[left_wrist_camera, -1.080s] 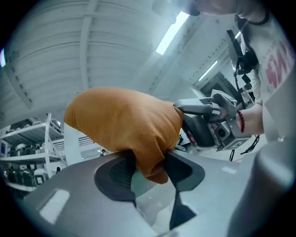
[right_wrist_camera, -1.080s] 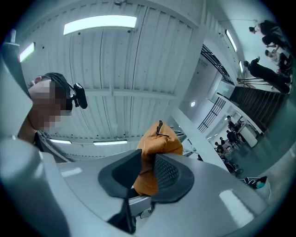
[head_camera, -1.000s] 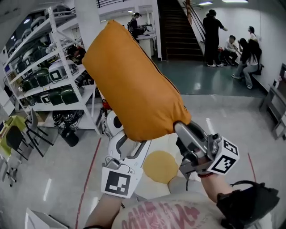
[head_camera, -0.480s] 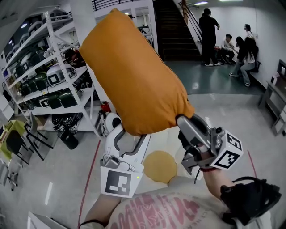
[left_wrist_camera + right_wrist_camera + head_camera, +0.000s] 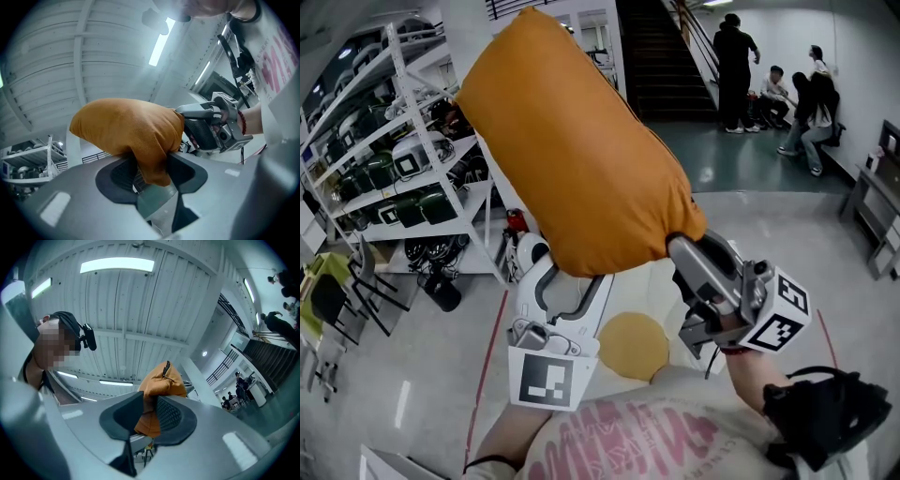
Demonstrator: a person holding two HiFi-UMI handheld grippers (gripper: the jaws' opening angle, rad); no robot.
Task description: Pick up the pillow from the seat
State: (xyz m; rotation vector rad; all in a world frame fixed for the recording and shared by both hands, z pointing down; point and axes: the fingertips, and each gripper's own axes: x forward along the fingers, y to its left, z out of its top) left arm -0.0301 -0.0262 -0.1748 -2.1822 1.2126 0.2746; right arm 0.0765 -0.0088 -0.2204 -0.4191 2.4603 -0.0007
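Note:
An orange pillow (image 5: 572,150) is held high in the air, tilted up toward the far left. My left gripper (image 5: 567,277) is shut on its lower edge, with a fold of orange fabric (image 5: 147,159) pinched between the dark pads. My right gripper (image 5: 680,248) is shut on the pillow's lower right corner (image 5: 149,416), and the pillow's zipper pull (image 5: 166,371) shows above the jaws. The round yellow seat (image 5: 633,345) lies bare below, between the two grippers.
White shelving (image 5: 403,178) loaded with equipment stands at the left. A dark staircase (image 5: 661,56) rises at the back, with several people (image 5: 787,89) near it at the far right. A grey bench (image 5: 877,202) is at the right edge.
Both grippers have lifted the pillow a little higher and further toward the upper left. The grips look unchanged.

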